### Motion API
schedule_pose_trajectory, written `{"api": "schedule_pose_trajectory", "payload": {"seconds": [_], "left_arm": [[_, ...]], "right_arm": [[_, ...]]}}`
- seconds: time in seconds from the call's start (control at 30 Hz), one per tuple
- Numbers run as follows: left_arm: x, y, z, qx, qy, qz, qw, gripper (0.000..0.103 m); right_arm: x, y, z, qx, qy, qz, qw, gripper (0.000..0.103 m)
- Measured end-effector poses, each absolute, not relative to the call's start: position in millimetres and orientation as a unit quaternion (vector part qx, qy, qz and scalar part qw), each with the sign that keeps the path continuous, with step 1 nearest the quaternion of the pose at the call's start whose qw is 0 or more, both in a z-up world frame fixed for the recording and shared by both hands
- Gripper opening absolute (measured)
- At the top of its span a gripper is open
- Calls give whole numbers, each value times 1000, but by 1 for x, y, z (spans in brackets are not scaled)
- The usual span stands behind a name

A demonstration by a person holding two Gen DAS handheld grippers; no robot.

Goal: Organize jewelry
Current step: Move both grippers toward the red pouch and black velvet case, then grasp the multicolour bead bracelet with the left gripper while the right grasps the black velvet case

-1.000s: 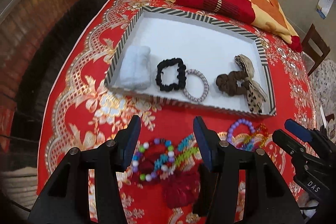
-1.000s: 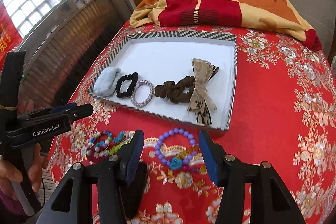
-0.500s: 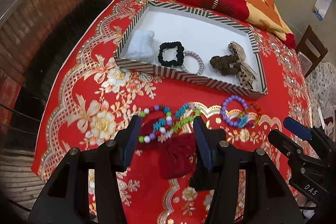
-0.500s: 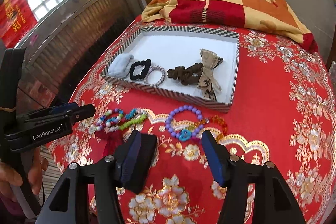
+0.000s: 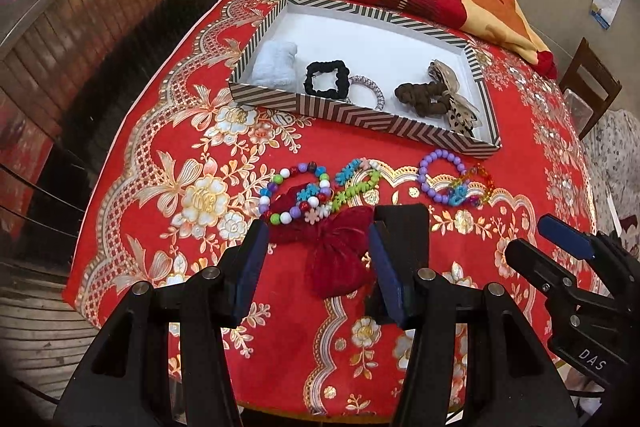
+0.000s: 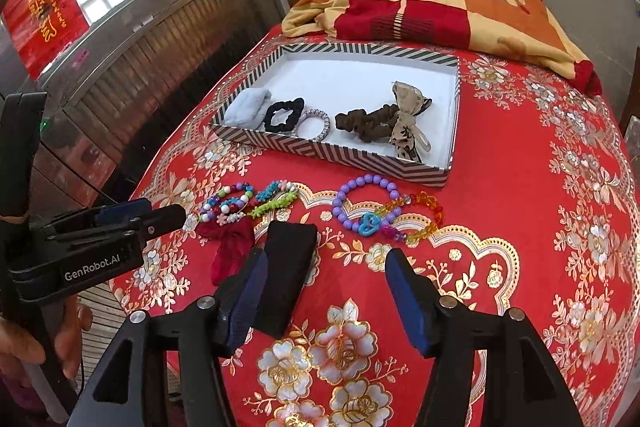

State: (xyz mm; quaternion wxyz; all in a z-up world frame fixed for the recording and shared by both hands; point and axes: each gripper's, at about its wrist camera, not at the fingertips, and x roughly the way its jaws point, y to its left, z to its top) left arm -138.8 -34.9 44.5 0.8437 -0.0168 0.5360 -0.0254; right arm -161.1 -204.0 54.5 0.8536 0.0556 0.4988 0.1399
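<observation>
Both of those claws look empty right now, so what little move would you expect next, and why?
Probably the right gripper, open and empty, its jaws having just been widening, eases forward and down onto the purple bead bracelet lying ahead of it. The hair ties already sit in the striped tray, while the bracelets lie outside on the red cloth. The left gripper is open over the red pouch.

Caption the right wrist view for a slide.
Open right gripper above beaded bracelets on the red tablecloth; hair ties sit in the striped tray.

tablecloth (image 5: 192,163): red, gold floral | tray (image 5: 360,115): black-white chevron | pouch (image 5: 336,259): maroon
</observation>
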Motion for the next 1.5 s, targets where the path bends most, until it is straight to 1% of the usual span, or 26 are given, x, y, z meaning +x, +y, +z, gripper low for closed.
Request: {"api": "schedule_pose_trajectory", "payload": {"seconds": [0.53,0.8,0.9,1.03,1.2,1.5], "left_arm": [[-145,-29,44,-21,540,-23,841,52],[-135,1,39,-78,560,-25,825,52],[-134,19,32,-94,569,-17,817,52],[-133,39,20,-110,578,-3,809,57],[-131,43,4,-120,598,-10,792,57],[-115,44,-7,-136,609,-4,782,57]], "right_arm": [[-164,-197,46,50,514,142,844,60],[-162,-192,25,47,539,147,828,60],[-160,-190,15,47,549,151,821,60],[-156,-182,4,46,560,158,812,60],[-146,-166,-8,36,569,166,804,60],[-132,-152,-19,21,582,170,795,60]]}}
